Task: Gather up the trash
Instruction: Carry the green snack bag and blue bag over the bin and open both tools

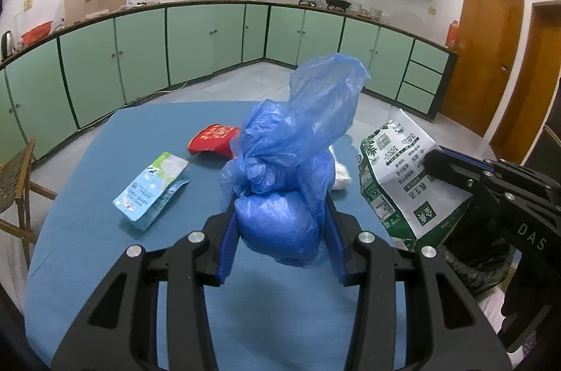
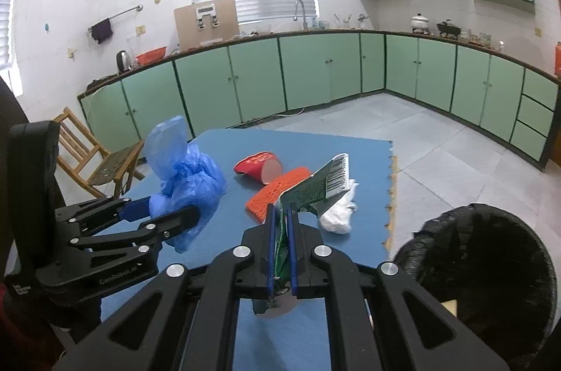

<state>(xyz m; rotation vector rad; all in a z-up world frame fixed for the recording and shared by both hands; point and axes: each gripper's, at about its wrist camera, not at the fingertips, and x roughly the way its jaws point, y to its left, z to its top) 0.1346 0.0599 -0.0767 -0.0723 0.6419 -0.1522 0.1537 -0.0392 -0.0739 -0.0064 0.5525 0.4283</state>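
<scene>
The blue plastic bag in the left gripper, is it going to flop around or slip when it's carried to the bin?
The blue plastic bag looks thin and crumpled, so probably light. Its loose top would likely flop. The left gripper squeezes the knotted bulge, so slipping seems unlikely.

Knotted plastic bag (image 1: pixel 280 181) sitting between the left gripper (image 1: pixel 280 199) fingers above the table (image 1: pixel 105 160), milk pouch (image 1: pixel 152 188) lying to its left, snack packet (image 1: pixel 214 143) lying behind, carton (image 2: pixel 315 188) sitting in the right gripper (image 2: pixel 280 213), crumpled tissue (image 2: pixel 338 215) lying just right of it, lined bin (image 2: pixel 491 265) standing off the table's right edge.
</scene>
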